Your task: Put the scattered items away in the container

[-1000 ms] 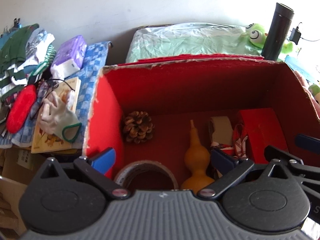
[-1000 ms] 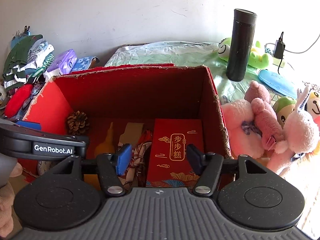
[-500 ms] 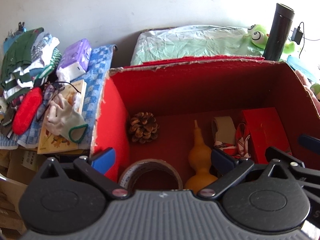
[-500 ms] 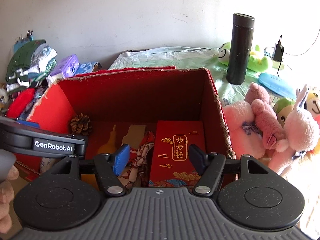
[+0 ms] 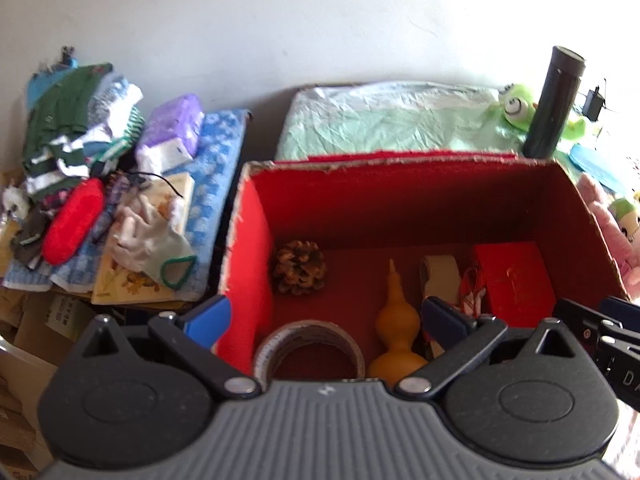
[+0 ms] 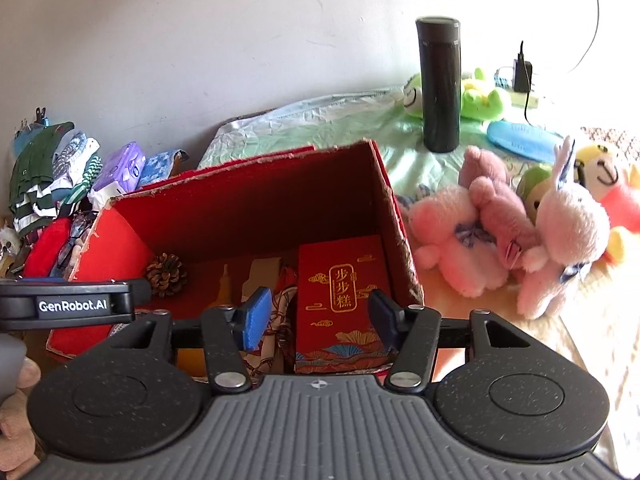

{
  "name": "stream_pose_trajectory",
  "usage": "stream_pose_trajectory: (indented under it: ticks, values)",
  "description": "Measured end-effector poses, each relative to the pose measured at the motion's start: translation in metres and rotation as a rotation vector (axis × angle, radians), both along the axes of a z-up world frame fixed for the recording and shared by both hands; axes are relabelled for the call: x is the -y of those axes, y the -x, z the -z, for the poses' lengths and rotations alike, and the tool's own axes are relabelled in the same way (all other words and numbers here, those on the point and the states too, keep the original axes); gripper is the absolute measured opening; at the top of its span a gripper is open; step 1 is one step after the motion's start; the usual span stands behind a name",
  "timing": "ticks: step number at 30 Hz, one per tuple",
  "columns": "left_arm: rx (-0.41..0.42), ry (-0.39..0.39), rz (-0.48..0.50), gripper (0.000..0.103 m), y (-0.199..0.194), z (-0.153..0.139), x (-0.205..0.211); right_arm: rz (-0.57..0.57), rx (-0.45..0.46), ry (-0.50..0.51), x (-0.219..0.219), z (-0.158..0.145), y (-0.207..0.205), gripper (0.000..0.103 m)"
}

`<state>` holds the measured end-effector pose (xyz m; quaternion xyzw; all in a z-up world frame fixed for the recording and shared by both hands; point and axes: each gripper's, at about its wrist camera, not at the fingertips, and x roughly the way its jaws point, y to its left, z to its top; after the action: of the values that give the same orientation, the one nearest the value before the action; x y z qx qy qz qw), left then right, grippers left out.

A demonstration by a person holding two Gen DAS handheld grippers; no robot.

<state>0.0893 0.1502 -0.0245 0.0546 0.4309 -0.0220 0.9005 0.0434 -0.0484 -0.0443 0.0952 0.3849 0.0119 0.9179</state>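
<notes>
Left gripper (image 5: pixel 326 318): my jaws stand apart with nothing between them, hovering over the near left corner of the red box (image 5: pixel 248 240).
Right gripper (image 6: pixel 318 318): also spread and empty, poised over the near right part of the red box (image 6: pixel 394 216).
Next item, my guess: the pink plush rabbit (image 6: pixel 568 236), lying just right of the red box against the other soft toys.
Handling: I judge it light, soft and squashy, not fragile. The fur may slip, so I would pinch the round body or the head rather than an ear.
Other candidates: the black flask (image 6: pixel 440 84) stands upright beyond the red box's far right corner. It looks hard and smooth, likely heavier, and apt to topple, so I would grip it mid-body.
Red box contents: a pine cone (image 5: pixel 299 266) at the far left; a tape roll (image 5: pixel 310 346) at the near left; a yellow gourd (image 5: pixel 396 336) in the middle; a patterned cloth bundle (image 6: pixel 276 320) beside it; a red gift packet (image 6: pixel 342 300) flat along the right wall.
Room left: the floor between the pine cone and the gourd looks free, enough for a plush, I think.
</notes>
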Motion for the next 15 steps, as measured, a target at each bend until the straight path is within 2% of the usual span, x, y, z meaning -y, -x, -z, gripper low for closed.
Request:
stream_pose_trajectory:
  ticks: [6, 8, 10, 12, 15]
  values:
    - [0.045, 0.025, -0.003, 0.102, 0.016, -0.014, 0.013, -0.025, 0.02, 0.035, 0.007, -0.009, 0.004, 0.058]
    - [0.059, 0.042, 0.006, 0.102, 0.023, -0.018, 0.022, -0.019, 0.032, 0.039, 0.015, -0.013, 0.009, 0.06]
    - [0.067, 0.044, 0.013, 0.102, 0.03, -0.02, 0.034, 0.001, 0.049, 0.038, 0.025, -0.016, 0.015, 0.069]
    - [0.068, 0.042, 0.022, 0.102, 0.036, -0.021, 0.047, 0.025, 0.057, 0.038, 0.038, -0.019, 0.02, 0.073]
    - [0.05, 0.032, 0.026, 0.102, 0.043, -0.021, 0.064, 0.04, 0.052, 0.047, 0.056, -0.021, 0.026, 0.072]
